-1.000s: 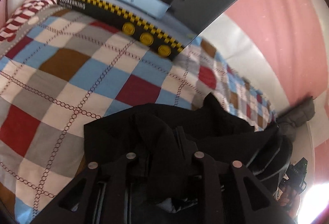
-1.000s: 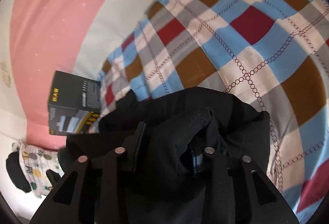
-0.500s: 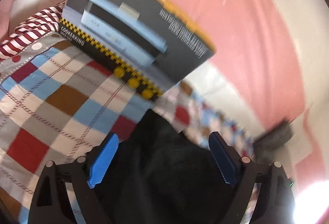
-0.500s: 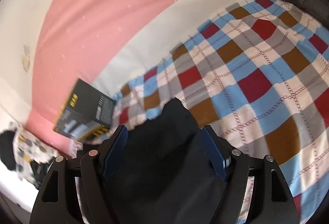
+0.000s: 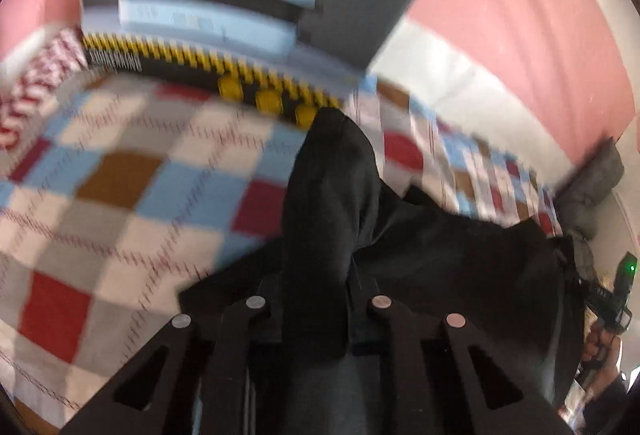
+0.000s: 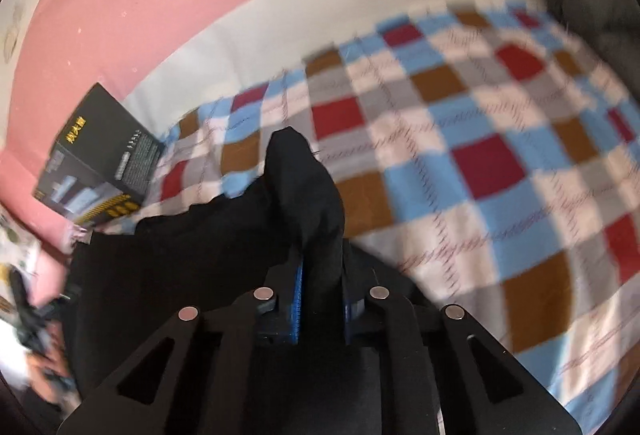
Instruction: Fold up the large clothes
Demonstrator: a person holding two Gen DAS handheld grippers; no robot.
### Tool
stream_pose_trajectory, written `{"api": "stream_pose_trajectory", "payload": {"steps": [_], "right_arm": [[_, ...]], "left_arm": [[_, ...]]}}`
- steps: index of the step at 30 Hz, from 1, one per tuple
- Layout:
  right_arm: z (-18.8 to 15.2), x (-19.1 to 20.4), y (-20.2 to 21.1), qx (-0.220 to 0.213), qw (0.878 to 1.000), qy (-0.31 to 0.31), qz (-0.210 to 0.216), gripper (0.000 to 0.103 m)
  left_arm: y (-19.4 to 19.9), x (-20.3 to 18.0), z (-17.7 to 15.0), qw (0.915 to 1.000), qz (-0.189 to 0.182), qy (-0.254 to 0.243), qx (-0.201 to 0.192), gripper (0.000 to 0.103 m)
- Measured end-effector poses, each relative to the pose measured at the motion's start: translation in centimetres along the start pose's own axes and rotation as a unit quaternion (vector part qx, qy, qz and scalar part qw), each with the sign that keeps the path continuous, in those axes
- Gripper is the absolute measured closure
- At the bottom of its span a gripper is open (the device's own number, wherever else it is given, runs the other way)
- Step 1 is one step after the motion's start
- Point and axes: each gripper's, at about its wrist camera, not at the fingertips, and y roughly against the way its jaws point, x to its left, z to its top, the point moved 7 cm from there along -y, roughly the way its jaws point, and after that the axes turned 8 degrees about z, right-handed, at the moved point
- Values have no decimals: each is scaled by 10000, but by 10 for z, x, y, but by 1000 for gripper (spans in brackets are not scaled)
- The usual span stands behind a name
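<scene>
A large black garment (image 5: pixel 420 235) hangs between both grippers over a checked bedspread (image 5: pixel 120 195). My left gripper (image 5: pixel 316 299) is shut on a bunched fold of the black garment that sticks up between the jaws. My right gripper (image 6: pixel 320 291) is shut on another fold of the garment (image 6: pixel 308 195), its blue pads (image 6: pixel 297 299) pressing the cloth. The garment spreads to the left in the right wrist view (image 6: pixel 180 255). The right gripper also shows at the far right edge of the left wrist view (image 5: pixel 612 303). Both views are blurred by motion.
A dark appliance box (image 5: pixel 240 7) stands at the head of the bed against the pink wall, and shows in the right wrist view (image 6: pixel 100 167). A grey cushion (image 5: pixel 592 179) lies at the bed's far side. A red striped cloth (image 5: pixel 36 83) lies at left.
Half a second ago both grippers were open over the garment; now both have shut on folds of it. A second ago both were shut on it.
</scene>
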Motion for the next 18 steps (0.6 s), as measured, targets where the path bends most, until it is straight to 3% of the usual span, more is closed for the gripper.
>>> {"api": "stream_pose_trajectory", "payload": {"steps": [2,4,6,11,14,18], "right_arm": [[2,-14,-5,-24,9998,-191,-70,90],[-3,-22,-21,72,9994,-192,-263,90],[-10,-26,-40,209,9986,-78,-489,89],[-17,-33,-61,368,9966,30,-743,84],[-16,-32,-55,392,9960,65,-805,80],[-15,-22,-19,121,9968,195,-771,68]], "left_arm": [[-6,4,7,9998,-76,179,-53,83],[-29,2,4,9998,170,45,37,83],[-51,4,0,9992,384,43,109,79],[-66,12,-2,9986,454,225,174,66],[-62,12,0,9977,622,172,215,56],[-36,14,6,9969,753,139,165,54]]}}
